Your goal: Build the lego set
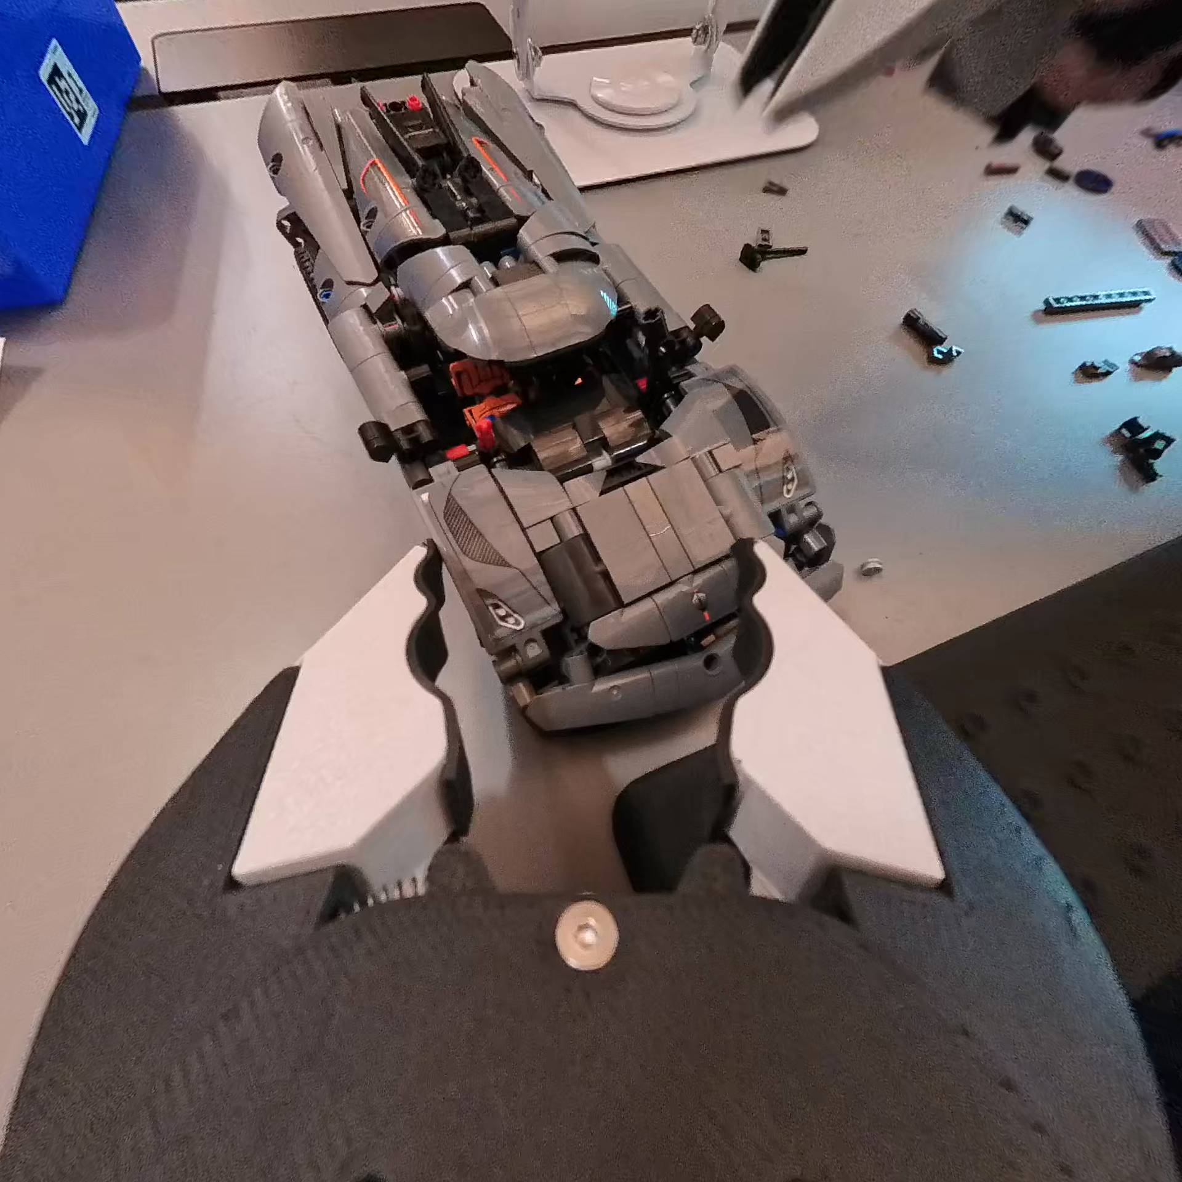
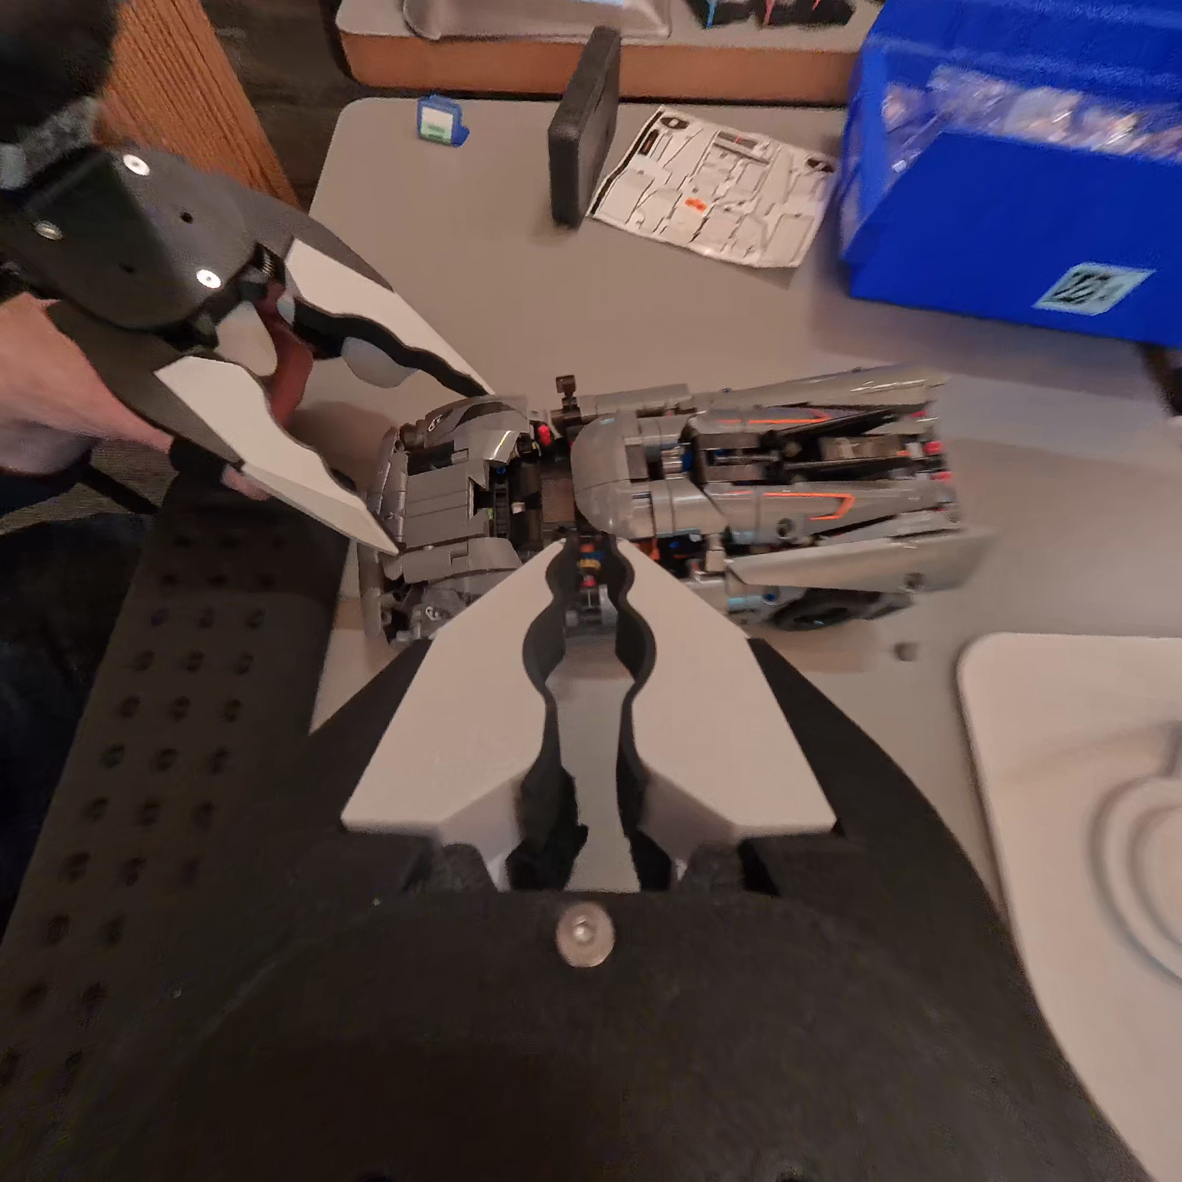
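the grey table (image 1: 160, 512) is carrying everything; a blue box (image 1: 45, 160) is sitting at its far left corner in my left wrist view, and a white stand base (image 1: 671, 128) is lying beyond the model. the lego car (image 1: 543, 396), grey with black framework and orange accents, is lying lengthwise on the table near its front edge, its nose pointing toward my left gripper (image 1: 588, 575). my left jaws are standing wide apart, straddling the nose of the car (whether the pads are actually pressing its sides i cannot tell). in the right wrist view my right gripper (image 2: 588, 550) is hovering at the car's (image 2: 671, 499) side by the cockpit, jaws parted by a narrow gap and holding nothing that i can see. a printed sheet (image 2: 716, 192) is lying flat behind the car, beside a black foam block (image 2: 585, 121) standing upright. loose dark pieces (image 1: 1097, 300) are lying scattered on the table to the right of the car, well apart from it.
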`<state>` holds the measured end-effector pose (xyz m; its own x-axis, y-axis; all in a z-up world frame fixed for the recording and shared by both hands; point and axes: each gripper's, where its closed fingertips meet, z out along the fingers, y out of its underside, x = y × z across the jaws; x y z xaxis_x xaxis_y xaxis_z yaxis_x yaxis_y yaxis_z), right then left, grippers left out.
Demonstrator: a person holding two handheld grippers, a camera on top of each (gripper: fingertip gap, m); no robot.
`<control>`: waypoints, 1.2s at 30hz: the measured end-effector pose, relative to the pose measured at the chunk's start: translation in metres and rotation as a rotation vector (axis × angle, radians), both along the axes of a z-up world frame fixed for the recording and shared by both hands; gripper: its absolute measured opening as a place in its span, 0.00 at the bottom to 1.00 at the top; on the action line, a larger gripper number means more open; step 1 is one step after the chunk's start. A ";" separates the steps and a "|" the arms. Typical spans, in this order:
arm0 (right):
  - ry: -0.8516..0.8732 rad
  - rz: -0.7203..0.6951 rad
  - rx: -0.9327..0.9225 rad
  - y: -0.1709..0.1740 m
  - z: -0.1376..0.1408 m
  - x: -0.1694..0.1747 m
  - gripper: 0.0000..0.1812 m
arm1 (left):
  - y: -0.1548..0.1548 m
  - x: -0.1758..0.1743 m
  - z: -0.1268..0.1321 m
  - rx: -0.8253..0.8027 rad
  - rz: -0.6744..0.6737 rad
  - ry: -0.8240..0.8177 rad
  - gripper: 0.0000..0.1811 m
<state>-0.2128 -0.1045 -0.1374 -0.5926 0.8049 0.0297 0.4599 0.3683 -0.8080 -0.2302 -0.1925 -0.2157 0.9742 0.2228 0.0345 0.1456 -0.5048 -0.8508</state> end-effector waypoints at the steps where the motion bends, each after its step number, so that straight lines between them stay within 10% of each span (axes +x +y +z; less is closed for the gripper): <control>1: 0.015 -0.010 0.027 0.007 0.014 0.009 0.04 | 0.000 0.000 0.000 0.001 0.002 -0.006 0.49; 8: 0.018 -0.179 0.182 0.094 0.058 0.118 0.00 | 0.007 -0.002 0.000 0.001 0.013 -0.019 0.49; 20: -0.217 -0.604 0.153 0.228 -0.031 0.296 0.06 | 0.035 0.005 0.000 -0.035 -0.001 -0.019 0.48; 36: -0.159 -0.748 0.118 0.335 -0.059 0.251 0.07 | 0.058 0.031 0.002 -0.032 -0.119 -0.059 0.44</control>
<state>0.0383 0.2308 -0.1959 0.1036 0.9896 0.0999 0.7274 -0.0068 -0.6862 -0.1987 -0.1347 -0.2139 0.9904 0.1072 0.0871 0.1320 -0.5485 -0.8257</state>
